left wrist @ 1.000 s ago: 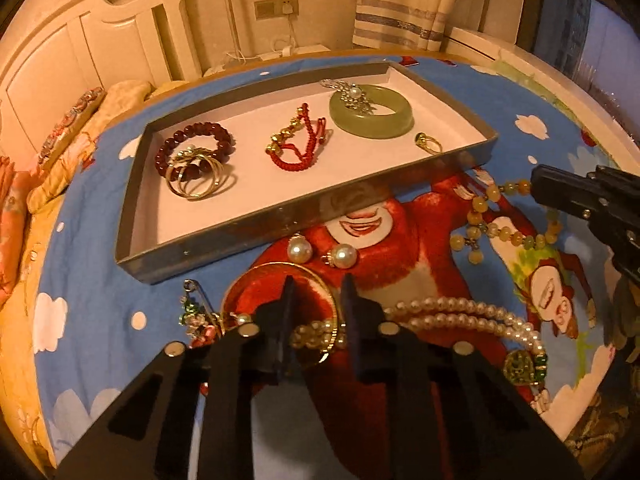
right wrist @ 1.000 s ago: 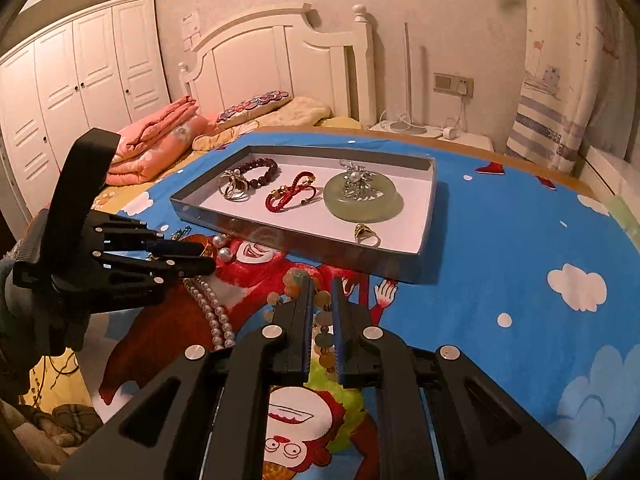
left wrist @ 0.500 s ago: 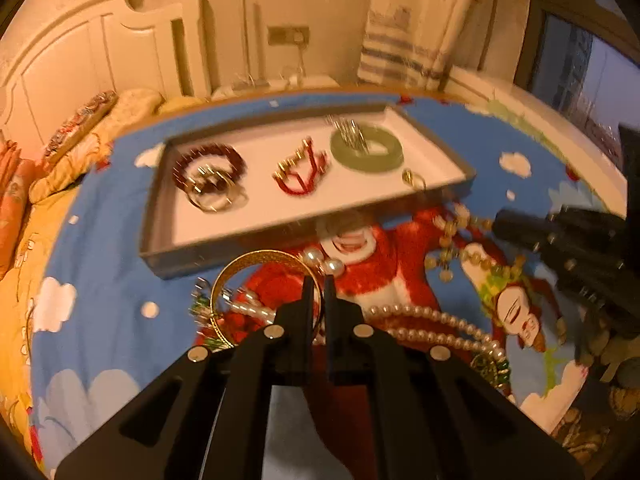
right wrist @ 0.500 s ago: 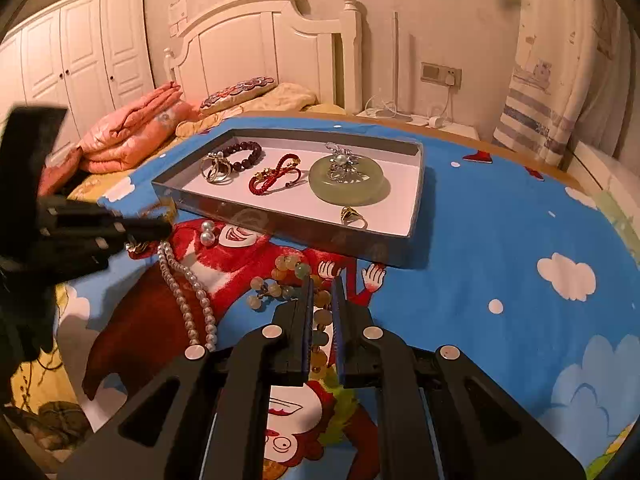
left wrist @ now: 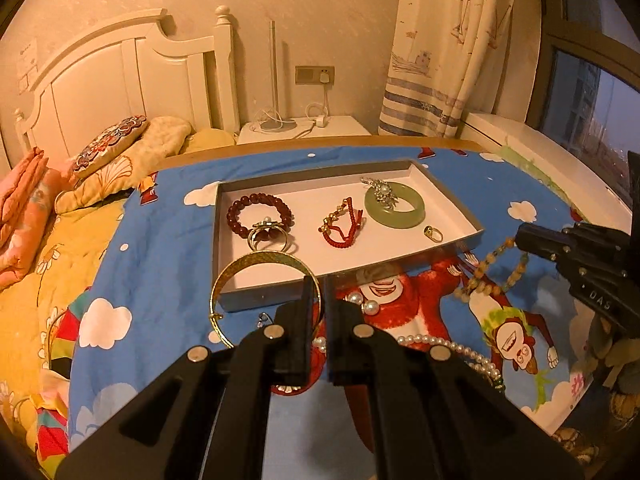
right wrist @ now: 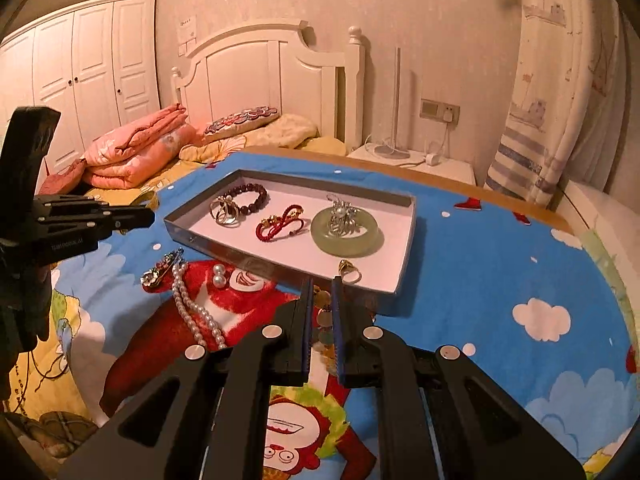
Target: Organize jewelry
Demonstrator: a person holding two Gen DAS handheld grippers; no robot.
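Note:
A grey tray (left wrist: 256, 292) with a white floor sits on the blue cartoon cloth. It holds a dark red bead bracelet (left wrist: 260, 214), a red cord bracelet (left wrist: 342, 228), a green jade bangle (left wrist: 394, 205) and a small ring (left wrist: 433, 233). My left gripper (left wrist: 318, 286) is shut on a gold bangle (left wrist: 256, 268), held above the tray's near edge. My right gripper (right wrist: 322, 300) is shut on a yellow-green bead bracelet (right wrist: 324, 320), which hangs off the cloth (left wrist: 490, 276). A pearl necklace (right wrist: 196, 312) lies on the cloth.
Two loose pearls (right wrist: 219, 274) and a brooch (right wrist: 160, 270) lie by the tray's near side. A bed with folded pink blankets (right wrist: 136, 152) stands to the left. A nightstand with a lamp (right wrist: 394, 152) is behind the table.
My left gripper closed on the gold bangle and lifted it off the cloth toward the tray. My right gripper rose with the bead bracelet toward the tray's near corner.

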